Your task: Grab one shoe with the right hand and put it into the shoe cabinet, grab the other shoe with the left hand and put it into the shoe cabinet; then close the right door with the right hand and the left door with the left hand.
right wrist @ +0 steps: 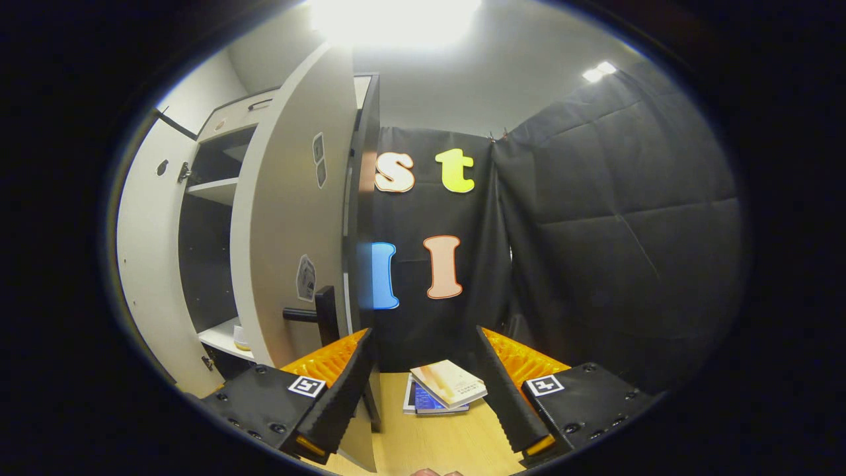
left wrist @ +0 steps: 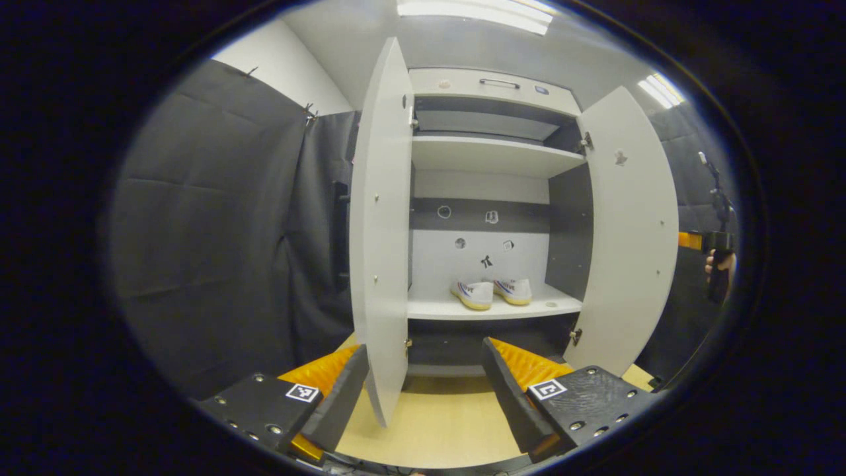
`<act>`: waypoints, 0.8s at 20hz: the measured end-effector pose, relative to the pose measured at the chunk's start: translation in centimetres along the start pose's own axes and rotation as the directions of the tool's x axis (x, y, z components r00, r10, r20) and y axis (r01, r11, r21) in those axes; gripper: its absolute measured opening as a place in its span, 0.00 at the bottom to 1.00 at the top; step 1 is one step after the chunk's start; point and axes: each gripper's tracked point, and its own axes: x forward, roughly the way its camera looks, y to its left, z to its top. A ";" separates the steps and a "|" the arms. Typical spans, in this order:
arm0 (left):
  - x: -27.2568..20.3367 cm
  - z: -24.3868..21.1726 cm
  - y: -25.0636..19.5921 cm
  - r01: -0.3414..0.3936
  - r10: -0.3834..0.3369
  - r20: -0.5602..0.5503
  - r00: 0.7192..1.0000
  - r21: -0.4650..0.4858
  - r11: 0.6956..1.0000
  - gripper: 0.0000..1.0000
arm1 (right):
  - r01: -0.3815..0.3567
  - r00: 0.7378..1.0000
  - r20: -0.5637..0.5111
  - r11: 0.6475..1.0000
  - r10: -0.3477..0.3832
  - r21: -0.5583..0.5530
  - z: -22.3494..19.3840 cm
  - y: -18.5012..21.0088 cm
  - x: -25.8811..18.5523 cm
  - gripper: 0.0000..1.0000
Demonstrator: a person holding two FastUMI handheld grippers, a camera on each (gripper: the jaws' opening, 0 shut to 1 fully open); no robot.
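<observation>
The shoe cabinet (left wrist: 492,155) stands with both doors swung out. Two white shoes (left wrist: 472,294) (left wrist: 513,289) sit side by side on its lower shelf (left wrist: 496,309). My left gripper (left wrist: 426,390) is open, and the lower edge of the left door (left wrist: 380,231) stands between its fingers, near the left one. The right door (left wrist: 628,231) angles outward. My right gripper (right wrist: 423,390) is open and empty, just outside the right door (right wrist: 284,218), whose black handle (right wrist: 317,314) is close above its left finger (right wrist: 344,396). A shoe tip (right wrist: 241,338) peeks past that door.
Two books (right wrist: 443,390) lie on the light wooden surface (left wrist: 429,430) beyond the right gripper. Black cloth walls close in on both sides. At the far right of the left gripper view, a hand holds the other gripper (left wrist: 717,264) behind the right door.
</observation>
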 end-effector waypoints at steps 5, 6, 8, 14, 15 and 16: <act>-0.9 -1.0 3.5 -0.050 0.050 -0.006 0.999 -0.050 0.997 0.98 | -0.015 1.000 -0.006 1.000 0.015 0.007 -0.2 2.4 -0.7 0.94; -1.1 -1.0 4.4 -0.062 0.062 -0.005 0.998 -0.056 0.996 0.98 | -0.029 1.000 -0.009 1.000 0.029 0.006 -0.1 3.3 -0.8 0.92; -1.6 -1.4 6.1 -0.087 0.087 -0.007 0.996 -0.063 0.994 0.98 | -0.046 0.999 -0.008 0.999 0.046 -0.009 0.0 5.1 -1.1 0.92; -2.7 -3.0 10.5 -0.153 0.150 -0.043 0.988 -0.100 0.983 1.00 | -0.092 0.996 0.009 0.996 0.092 -0.009 0.0 10.8 -1.2 0.92; -3.0 -3.2 11.1 -0.163 0.159 -0.046 0.986 -0.102 0.981 1.00 | -0.099 0.995 0.013 0.995 0.099 -0.008 0.3 11.5 -0.5 0.94; -3.2 -3.2 11.7 -0.174 0.170 -0.045 0.984 -0.100 0.980 1.00 | -0.114 0.993 0.018 0.994 0.114 -0.003 0.3 12.5 0.0 0.94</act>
